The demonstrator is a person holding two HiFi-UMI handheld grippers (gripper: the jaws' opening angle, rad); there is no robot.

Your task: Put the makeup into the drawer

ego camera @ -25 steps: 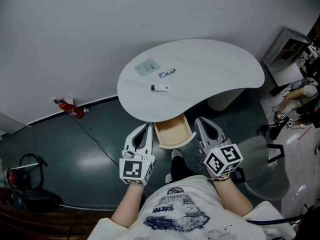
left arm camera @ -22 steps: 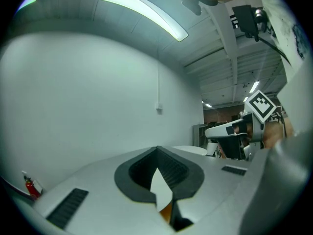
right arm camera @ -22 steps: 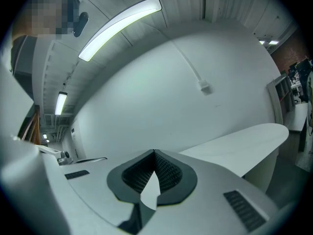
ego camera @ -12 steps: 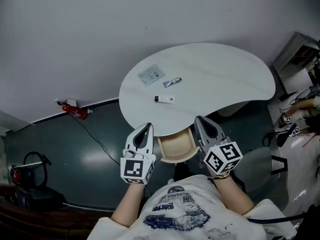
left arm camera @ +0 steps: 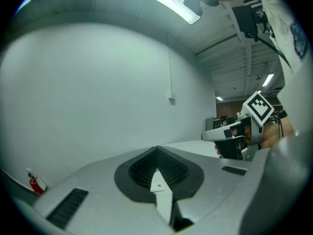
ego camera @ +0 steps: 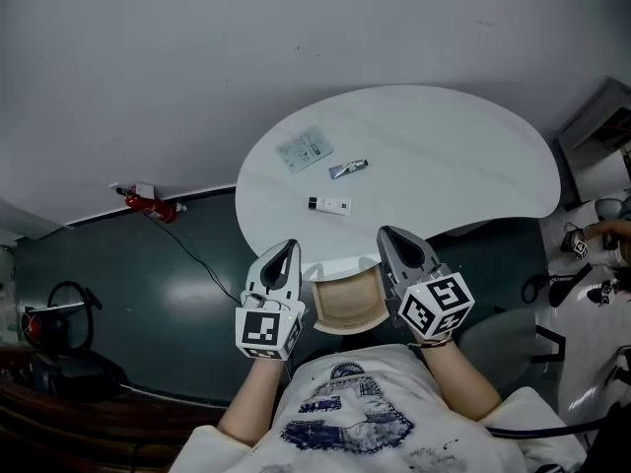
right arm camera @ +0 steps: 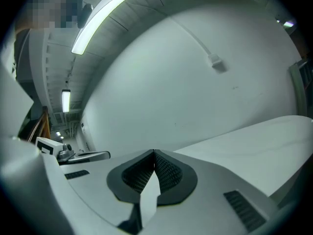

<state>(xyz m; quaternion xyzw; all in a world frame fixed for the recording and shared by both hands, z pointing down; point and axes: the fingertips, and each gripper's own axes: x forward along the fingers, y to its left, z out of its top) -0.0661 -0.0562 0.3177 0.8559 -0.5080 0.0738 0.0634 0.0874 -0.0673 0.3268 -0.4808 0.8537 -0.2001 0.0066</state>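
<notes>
A white tube with a dark cap (ego camera: 328, 205) lies on the white kidney-shaped table (ego camera: 444, 156), near its front edge. A small silver tube (ego camera: 348, 168) lies just behind it, and a flat clear sachet (ego camera: 304, 149) lies further back left. Under the table's front edge an open wooden drawer (ego camera: 347, 304) sticks out toward me, nothing showing inside it. My left gripper (ego camera: 286, 251) hangs shut and holds nothing, left of the drawer. My right gripper (ego camera: 389, 236) is shut and holds nothing, right of the drawer. Both gripper views show the jaws closed tip to tip, with only wall and table edge ahead.
A red extinguisher (ego camera: 148, 206) stands on the dark floor by the wall at left, with a cable running from it. A black cart (ego camera: 59, 363) is at the far left. Another person's hand (ego camera: 599, 233) and gear show at the right edge.
Both grippers moved forward toward the table and now flank the drawer closer to the table's edge. The jaws stayed shut.
</notes>
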